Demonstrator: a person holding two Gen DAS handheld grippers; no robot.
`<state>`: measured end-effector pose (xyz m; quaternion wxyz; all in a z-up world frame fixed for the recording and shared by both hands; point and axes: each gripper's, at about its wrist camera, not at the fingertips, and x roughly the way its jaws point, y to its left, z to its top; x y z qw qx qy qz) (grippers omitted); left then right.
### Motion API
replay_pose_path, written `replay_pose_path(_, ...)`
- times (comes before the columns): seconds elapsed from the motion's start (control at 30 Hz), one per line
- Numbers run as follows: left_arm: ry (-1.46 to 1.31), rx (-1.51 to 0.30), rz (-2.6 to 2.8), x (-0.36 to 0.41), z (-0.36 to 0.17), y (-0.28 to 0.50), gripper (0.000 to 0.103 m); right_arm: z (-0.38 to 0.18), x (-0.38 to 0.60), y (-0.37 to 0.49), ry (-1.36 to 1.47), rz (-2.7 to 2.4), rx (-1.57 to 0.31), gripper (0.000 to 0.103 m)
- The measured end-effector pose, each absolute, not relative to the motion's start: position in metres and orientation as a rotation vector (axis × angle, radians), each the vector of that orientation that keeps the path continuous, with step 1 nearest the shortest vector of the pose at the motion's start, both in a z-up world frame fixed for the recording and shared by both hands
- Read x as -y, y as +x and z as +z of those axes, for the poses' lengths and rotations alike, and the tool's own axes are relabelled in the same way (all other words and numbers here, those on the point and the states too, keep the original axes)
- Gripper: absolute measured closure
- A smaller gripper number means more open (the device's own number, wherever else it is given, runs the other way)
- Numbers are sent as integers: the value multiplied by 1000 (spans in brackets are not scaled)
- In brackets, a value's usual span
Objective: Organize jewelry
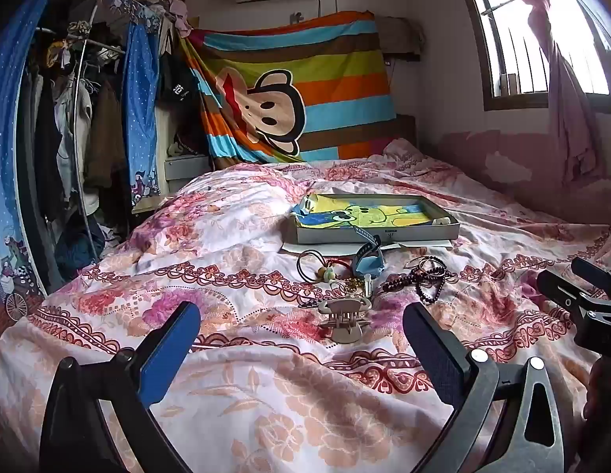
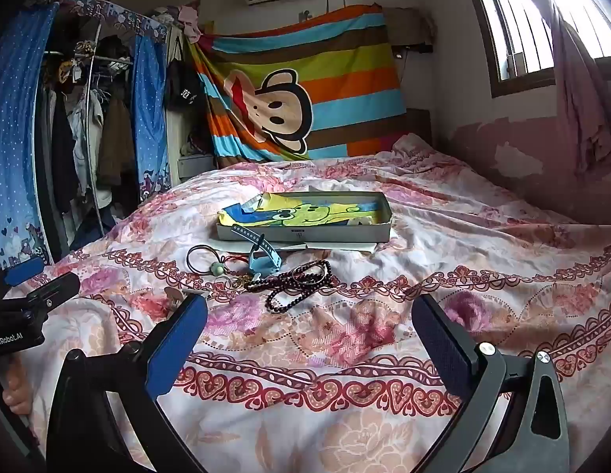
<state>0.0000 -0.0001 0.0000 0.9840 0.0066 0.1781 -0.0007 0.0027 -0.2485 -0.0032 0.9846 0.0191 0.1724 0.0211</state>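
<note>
1. Left wrist view: jewelry lay in a loose heap on the bed [image 1: 266, 394], just in front of the grey box [image 1: 378, 232]. Nothing sorted yet, as far as visible.
2. Heap incl. a beige claw clip [image 1: 343, 317] nearest the camera, dark bead strands [image 1: 418, 282], black hair ties [image 1: 313, 262], a blue watch [image 1: 369, 257] w/ its strap leaning at the box's front wall, plus small gold bits I couldn't ID.
3. Box held only a yellow-green cartoon cloth [image 1: 368, 213]; no jewelry seen inside.
4. Left gripper [image 1: 301, 337] spread wide, empty, above the quilt, claw clip just ahead between the fingers, not touched.
5. Right wrist view: right gripper [image 2: 309, 331] also spread wide, empty, beads [image 2: 301, 280] ahead of it, apart.
6. Judgement: task at its start; approx. every piece left to pick up and place, probably in the box.
</note>
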Motion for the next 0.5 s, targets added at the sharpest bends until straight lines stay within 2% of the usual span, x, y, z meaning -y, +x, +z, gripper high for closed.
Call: replay_pose_path(0.5,-2,-372,-10,-3,-1,4,0,-4,249,3,40,42,-347,1)
